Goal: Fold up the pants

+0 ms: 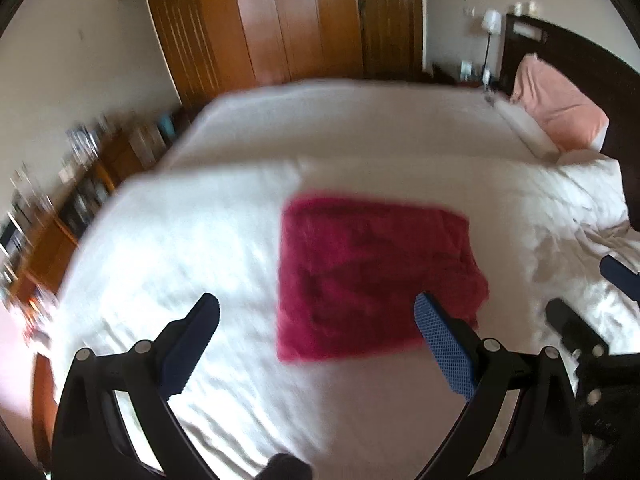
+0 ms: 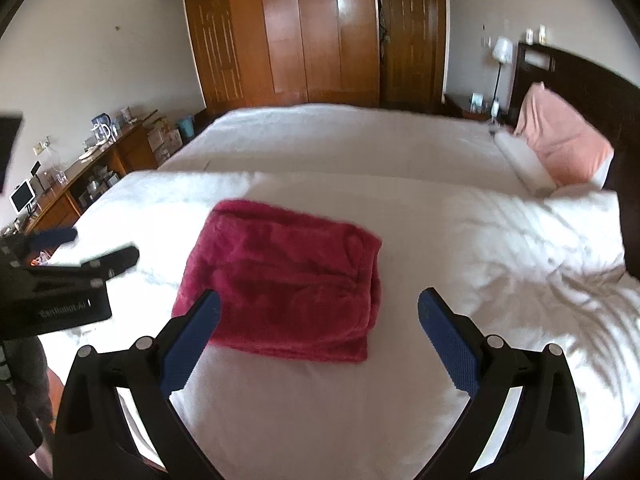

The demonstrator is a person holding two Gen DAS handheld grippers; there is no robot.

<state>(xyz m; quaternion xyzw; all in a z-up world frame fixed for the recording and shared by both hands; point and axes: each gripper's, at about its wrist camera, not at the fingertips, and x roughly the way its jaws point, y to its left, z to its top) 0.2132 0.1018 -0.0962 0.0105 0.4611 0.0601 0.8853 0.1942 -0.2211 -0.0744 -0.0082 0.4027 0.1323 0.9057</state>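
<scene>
The dark red fleece pants (image 1: 372, 272) lie folded into a compact rectangle on the white bed (image 1: 200, 220); they also show in the right wrist view (image 2: 284, 280). My left gripper (image 1: 316, 308) is open and empty, held above the bed just short of the pants' near edge. My right gripper (image 2: 320, 304) is open and empty, above the bed in front of the folded pants. The left gripper shows at the left of the right wrist view (image 2: 92, 248), and the right gripper at the right edge of the left wrist view (image 1: 588, 292).
A pink pillow (image 2: 560, 140) leans on the dark headboard (image 2: 600, 92) at the right. Wooden wardrobes (image 2: 300, 32) stand behind the bed. A cluttered wooden desk (image 2: 80, 172) runs along the left wall. The duvet (image 2: 540, 260) is rumpled at the right.
</scene>
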